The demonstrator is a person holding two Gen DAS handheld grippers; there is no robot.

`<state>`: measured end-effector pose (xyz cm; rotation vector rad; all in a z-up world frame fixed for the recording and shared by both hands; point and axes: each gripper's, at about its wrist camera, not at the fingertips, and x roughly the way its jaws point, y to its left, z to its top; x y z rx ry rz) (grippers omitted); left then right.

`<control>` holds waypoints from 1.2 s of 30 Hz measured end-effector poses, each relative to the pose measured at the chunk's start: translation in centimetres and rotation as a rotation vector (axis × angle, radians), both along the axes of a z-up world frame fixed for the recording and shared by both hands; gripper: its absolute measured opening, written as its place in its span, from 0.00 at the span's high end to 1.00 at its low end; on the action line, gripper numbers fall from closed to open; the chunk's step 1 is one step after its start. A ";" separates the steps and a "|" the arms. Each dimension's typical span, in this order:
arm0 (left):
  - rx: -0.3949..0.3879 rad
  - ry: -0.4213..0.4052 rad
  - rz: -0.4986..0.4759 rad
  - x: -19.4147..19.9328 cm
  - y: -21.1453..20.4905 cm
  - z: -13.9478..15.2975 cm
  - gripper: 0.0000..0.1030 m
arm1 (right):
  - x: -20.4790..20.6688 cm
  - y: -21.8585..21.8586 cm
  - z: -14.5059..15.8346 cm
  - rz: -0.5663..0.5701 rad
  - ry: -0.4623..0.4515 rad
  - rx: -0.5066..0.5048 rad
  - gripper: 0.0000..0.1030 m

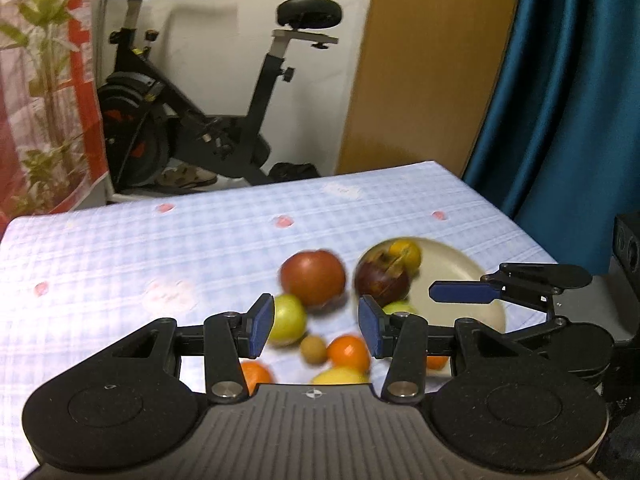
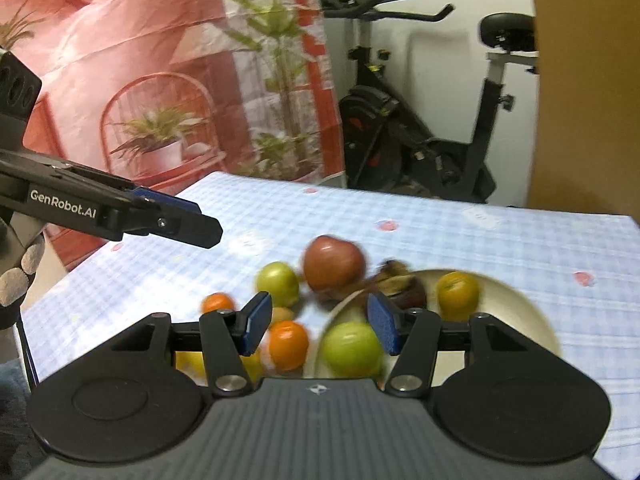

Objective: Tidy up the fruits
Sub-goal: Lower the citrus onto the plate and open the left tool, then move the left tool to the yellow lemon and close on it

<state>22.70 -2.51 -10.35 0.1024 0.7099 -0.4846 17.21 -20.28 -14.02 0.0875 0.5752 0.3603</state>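
While both grippers hover above the desk, nothing is held in either one.

Left gripper (image 1: 316, 330): jaws apart, empty; fruit pile seen through the gap but not touched.

Right gripper (image 2: 320, 326): jaws apart, nothing clamped; green fruit on plate (image 2: 352, 349) is seen through the gap, below the pads, apparently not in contact.

Desk (image 1: 120, 264): covered by a blue checked cloth; all fruit is grouped near the front edge.

Plate (image 2: 520, 312): cream, on the right of the pile; judged to be the collection point, since some fruit is already in it.

In plate: yellow-orange fruit (image 2: 458, 290) at the far side, dark mangosteen-like fruit (image 2: 400, 286) at the left rim, green fruit near.

Loose on cloth, left of plate: large red fruit (image 2: 334, 262) far, green fruit (image 2: 278, 283) beside it, orange (image 2: 288, 345) near, small orange (image 2: 217, 303) further left, small brown fruit (image 1: 313, 349), yellow fruit (image 1: 340, 376) partly hidden by the gripper body.

Blur: fruit edges are smeared, so exact contacts between pieces cannot be told.

Progress (judged): partly done; most pieces remain outside the plate.

Next (judged): one loose piece to be clamped; round fruit is likely to roll if nudged.
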 end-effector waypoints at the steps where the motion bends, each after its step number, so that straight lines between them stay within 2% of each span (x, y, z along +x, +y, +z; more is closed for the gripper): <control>1: -0.003 0.004 0.009 -0.1 0.6 -0.1 0.52 | 0.0 0.7 -0.1 0.014 0.005 -0.005 0.45; 12: -0.065 0.054 0.086 -0.9 4.7 -2.4 0.52 | 2.1 6.4 -2.4 0.118 0.048 -0.082 0.49; 16: -0.086 0.064 0.084 -1.0 4.8 -2.9 0.52 | 2.1 6.1 -3.3 0.134 0.083 -0.049 0.50; 19: -0.093 0.077 0.066 -0.9 4.2 -3.5 0.53 | 1.1 6.1 -3.7 0.162 0.089 -0.039 0.50; 23: -0.100 0.111 0.022 -0.7 3.0 -4.5 0.53 | -0.9 6.4 -4.0 0.159 0.051 -0.084 0.49; 36: -0.028 0.164 -0.121 -2.3 -0.6 -6.4 0.52 | -4.4 4.7 -5.1 0.105 0.081 -0.007 0.50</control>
